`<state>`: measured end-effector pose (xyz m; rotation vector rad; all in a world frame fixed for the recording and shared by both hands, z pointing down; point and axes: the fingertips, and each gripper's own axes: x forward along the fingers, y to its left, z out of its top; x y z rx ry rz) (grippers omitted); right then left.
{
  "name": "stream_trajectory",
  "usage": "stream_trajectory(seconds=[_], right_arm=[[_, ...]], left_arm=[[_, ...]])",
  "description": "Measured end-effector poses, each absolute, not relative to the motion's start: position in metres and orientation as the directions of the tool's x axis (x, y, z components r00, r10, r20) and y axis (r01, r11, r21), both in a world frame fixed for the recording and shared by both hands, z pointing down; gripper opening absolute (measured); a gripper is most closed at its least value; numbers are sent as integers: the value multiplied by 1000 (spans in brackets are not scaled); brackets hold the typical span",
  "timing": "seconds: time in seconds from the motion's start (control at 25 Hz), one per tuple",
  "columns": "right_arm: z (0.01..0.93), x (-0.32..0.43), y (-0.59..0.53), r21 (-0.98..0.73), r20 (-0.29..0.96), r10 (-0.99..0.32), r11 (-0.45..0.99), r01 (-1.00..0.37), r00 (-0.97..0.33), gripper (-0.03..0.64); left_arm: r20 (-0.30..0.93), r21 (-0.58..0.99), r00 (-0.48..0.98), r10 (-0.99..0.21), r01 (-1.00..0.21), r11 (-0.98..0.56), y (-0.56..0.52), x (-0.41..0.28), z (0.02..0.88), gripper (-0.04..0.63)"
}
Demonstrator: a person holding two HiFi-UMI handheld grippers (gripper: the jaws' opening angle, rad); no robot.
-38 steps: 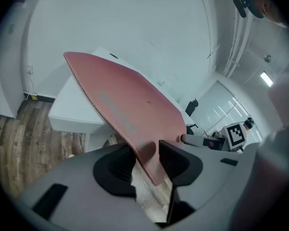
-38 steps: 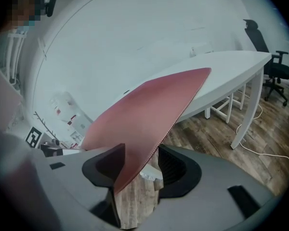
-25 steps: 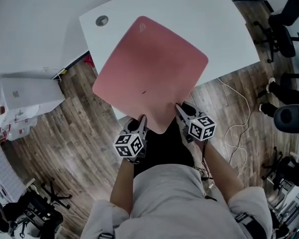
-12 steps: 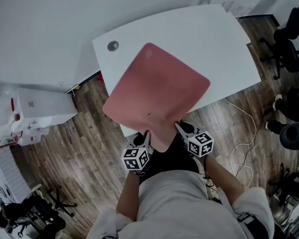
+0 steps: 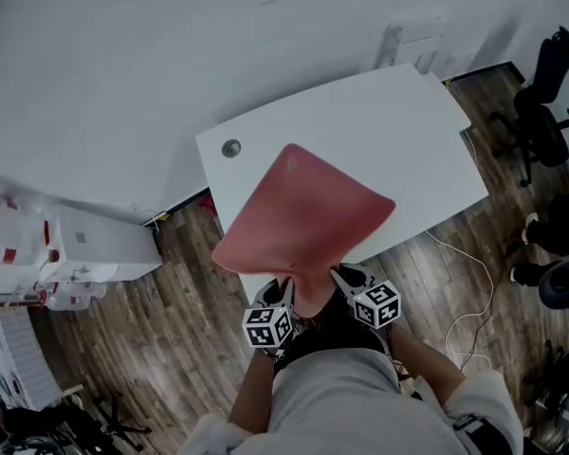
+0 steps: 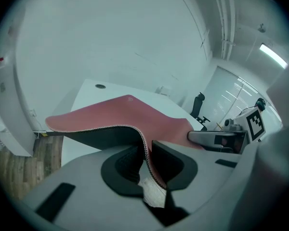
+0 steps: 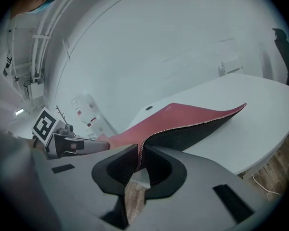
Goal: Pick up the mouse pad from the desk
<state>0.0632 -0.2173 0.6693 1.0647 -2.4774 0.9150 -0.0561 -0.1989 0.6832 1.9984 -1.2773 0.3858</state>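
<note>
Mouse pad [image 5: 308, 216] edge clamped: L hand-held gripper [image 5: 284, 290], R hand-held gripper [image 5: 340, 276].

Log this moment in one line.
left gripper: shut on mouse pad | right gripper: shut on mouse pad | mouse pad: near edge held above desk

Left claw [image 6: 145, 153] and right claw [image 7: 139, 158] both pinch the near corner of the mouse pad [image 5: 303, 216]. Its tilted sheet fills the space straight ahead of me.

Right half of the surface [image 5: 427, 150] bare, open to pass over. A grommet hole [image 5: 230, 148] sits at the far left corner, clear of the pad.

Wall [image 5: 171, 45] closes the far side. White cabinet [image 5: 95, 245] stands left, across open floor [image 5: 171, 320]. Right: office chairs [image 5: 541, 112] well apart, a cable [image 5: 469, 273] loose on the floor.
</note>
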Motion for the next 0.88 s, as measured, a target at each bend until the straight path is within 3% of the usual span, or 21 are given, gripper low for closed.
stream_trajectory(seconds=[0.56, 0.88], right_arm=[[624, 50, -245, -378, 457, -581, 558, -738, -673, 61], [582, 44, -274, -363, 378, -627, 577, -732, -681, 61]], left_arm=[[543, 379, 469, -697, -877, -295, -229, -52, 638, 58], [473, 345, 470, -745, -877, -334, -255, -56, 596, 58]])
